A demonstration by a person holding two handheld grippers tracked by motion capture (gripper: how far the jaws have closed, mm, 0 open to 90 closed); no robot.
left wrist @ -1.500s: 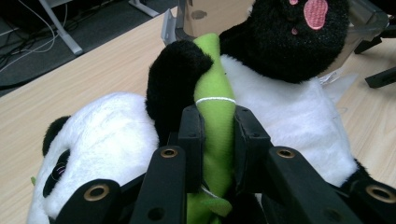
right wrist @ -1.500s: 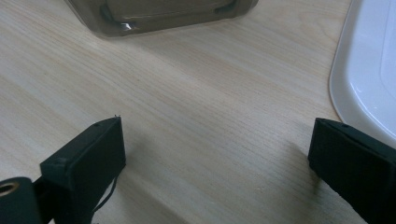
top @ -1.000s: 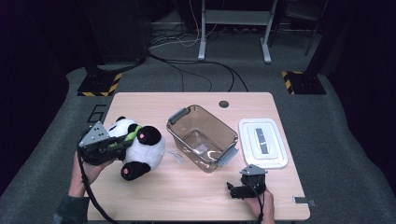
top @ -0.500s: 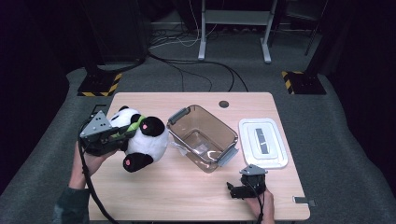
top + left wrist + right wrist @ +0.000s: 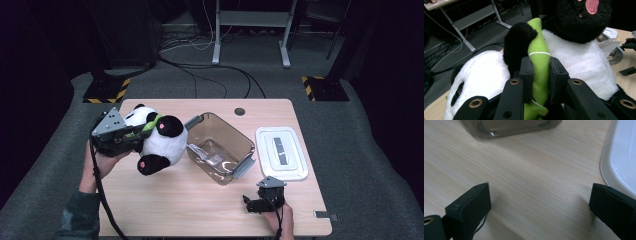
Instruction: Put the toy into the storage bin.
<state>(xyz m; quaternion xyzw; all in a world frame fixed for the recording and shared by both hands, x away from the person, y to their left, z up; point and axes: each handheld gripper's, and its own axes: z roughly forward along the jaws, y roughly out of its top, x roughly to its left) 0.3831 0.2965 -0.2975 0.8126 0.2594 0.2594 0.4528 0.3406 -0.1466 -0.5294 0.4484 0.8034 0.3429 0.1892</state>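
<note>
A black and white plush panda [image 5: 167, 142] hangs above the left part of the table, tilted, with a foot pointing down. My left gripper [image 5: 132, 136] is shut on the green plush stalk [image 5: 539, 50] on the panda's [image 5: 576, 60] chest; in the left gripper view my left gripper [image 5: 541, 72] has both pads pressed into it. A clear brown bin [image 5: 235, 135] stands open at the table's middle, just right of the panda. My right gripper [image 5: 250, 205] rests near the front edge, open. In the right gripper view my right gripper [image 5: 540, 205] has only bare wood between its jaws.
A white lid [image 5: 281, 152] lies flat to the right of the bin, its edge [image 5: 621, 155] close to my right gripper. The bin's near wall [image 5: 509, 127] is just ahead of that gripper. A small grey piece [image 5: 325, 216] lies at the table's [image 5: 165, 200] front right corner.
My left gripper has lifted the panda off the table and carried it up and toward the bin. The right gripper has stayed where it was.
</note>
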